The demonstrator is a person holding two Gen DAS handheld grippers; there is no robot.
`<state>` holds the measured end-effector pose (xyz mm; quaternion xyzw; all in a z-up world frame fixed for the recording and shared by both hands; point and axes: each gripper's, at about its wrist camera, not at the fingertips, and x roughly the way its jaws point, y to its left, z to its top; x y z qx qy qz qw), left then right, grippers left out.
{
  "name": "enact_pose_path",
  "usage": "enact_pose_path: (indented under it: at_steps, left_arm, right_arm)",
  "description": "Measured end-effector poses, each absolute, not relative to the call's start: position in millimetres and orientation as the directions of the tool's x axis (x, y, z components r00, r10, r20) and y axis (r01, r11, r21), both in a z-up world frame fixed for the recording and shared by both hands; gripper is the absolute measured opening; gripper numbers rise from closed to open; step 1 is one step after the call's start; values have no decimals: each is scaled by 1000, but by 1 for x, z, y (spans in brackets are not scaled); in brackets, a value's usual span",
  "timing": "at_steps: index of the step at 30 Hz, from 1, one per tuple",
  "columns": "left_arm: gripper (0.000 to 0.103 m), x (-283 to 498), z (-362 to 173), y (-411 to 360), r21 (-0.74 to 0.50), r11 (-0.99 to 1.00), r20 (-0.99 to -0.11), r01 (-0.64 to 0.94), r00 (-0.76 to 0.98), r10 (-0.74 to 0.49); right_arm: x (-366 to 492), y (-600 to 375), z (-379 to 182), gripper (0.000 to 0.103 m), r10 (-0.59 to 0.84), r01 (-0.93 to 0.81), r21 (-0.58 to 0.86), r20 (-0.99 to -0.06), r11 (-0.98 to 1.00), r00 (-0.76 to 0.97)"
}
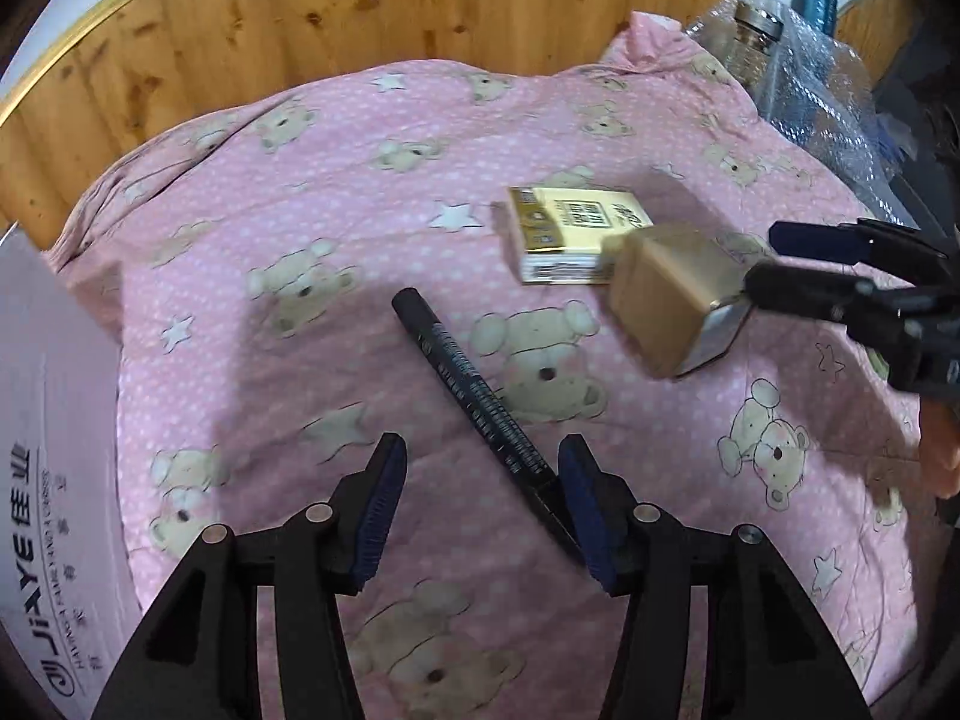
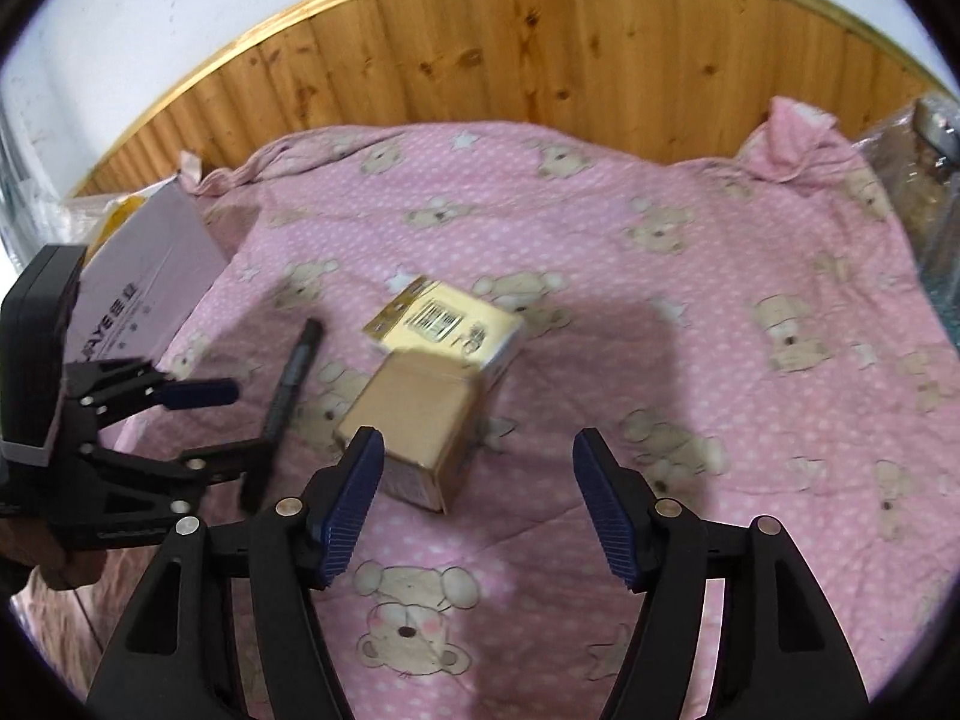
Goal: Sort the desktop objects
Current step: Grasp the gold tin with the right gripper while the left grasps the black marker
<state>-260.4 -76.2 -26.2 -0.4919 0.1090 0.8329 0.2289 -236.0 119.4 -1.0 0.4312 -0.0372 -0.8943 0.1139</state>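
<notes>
A pink bedcover [image 1: 372, 192] printed with white dots, stars and teddy bears is spread over the whole work surface, rumpled along its far edge where it meets knotty pine wall panelling [image 2: 540, 42] topped by a gold-coloured trim strip, with white wall above. At the left edge lies a white carton [image 1: 48, 420] printed with "JiAYE", cut off by the frame in both views. At the far right corner a glass jar [image 1: 750, 42] with a metal lid sits among bubble wrap [image 1: 840, 96]; its contents cannot be made out. On the cover lie three task items: a black marker pen [image 1: 468, 384] running diagonally, a yellow packet [image 1: 570, 234] with a barcode and a QR code, and a small brown cardboard box [image 1: 672, 300] lying just beside it and overlapping its near corner in both views. The left gripper [image 1: 480, 504] has its jaws spread wide; the pen's near end lies against the inner face of its right finger and is partly hidden there, ungripped. The right gripper [image 2: 480, 498] is also wide apart, its left finger against the near corner of the brown box, nothing clamped. The box is blurred, so whether it rests flat or is tipped cannot be told. A bit of hand shows behind each gripper at the frame edges.
</notes>
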Motion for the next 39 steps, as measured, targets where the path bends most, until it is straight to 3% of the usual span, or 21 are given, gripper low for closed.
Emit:
enact_pose_path:
  at_steps: [5, 11, 13, 15, 16, 18, 21, 26, 30, 33, 39]
  left_arm:
    - [55, -262, -26, -81, -87, -871, -865, -484, -397, 307]
    - [55, -266, -36, -65, -80, -864, -875, -497, -380, 300]
    - [55, -269, -40, -60, -64, -868, -876, -492, -390, 285]
    - [55, -271, -40, -56, -45, -869, -872, -493, -404, 275]
    - [54, -272, -39, -55, -36, -870, -871, -493, -412, 269]
    - [38, -272, -38, -53, -16, -871, -869, -491, -425, 255]
    - [24, -268, -36, -55, -12, -872, -869, -489, -426, 251]
    - [24, -270, -38, -64, -67, -881, -872, -469, -402, 280]
    - [29, -277, -39, -72, -146, -883, -862, -447, -381, 336]
    - [22, -273, -38, -70, -99, -879, -867, -466, -394, 306]
    - [19, -258, -30, -76, -32, -879, -866, -475, -426, 262]
  right_arm:
    - [-246, 100, -2, 69, -301, 181, 241, -748, -954, -591]
    - [-253, 75, -26, 71, -209, 171, 134, -793, -976, -572]
    - [-252, 82, -31, 68, -211, 159, 145, -797, -976, -565]
    - [-250, 90, -32, 55, -242, 168, 177, -793, -970, -559]
    - [-249, 91, -31, 54, -242, 173, 174, -794, -969, -558]
    - [-248, 92, -31, 53, -240, 185, 163, -795, -969, -557]
    - [-248, 90, -34, 54, -241, 188, 161, -795, -969, -557]
    - [-251, 86, -44, 56, -236, 199, 148, -799, -969, -554]
    - [-251, 88, -45, 52, -240, 208, 148, -804, -967, -544]
    - [-247, 87, -38, 51, -250, 222, 148, -795, -964, -553]
    - [-244, 84, -28, 51, -289, 243, 180, -780, -953, -555]
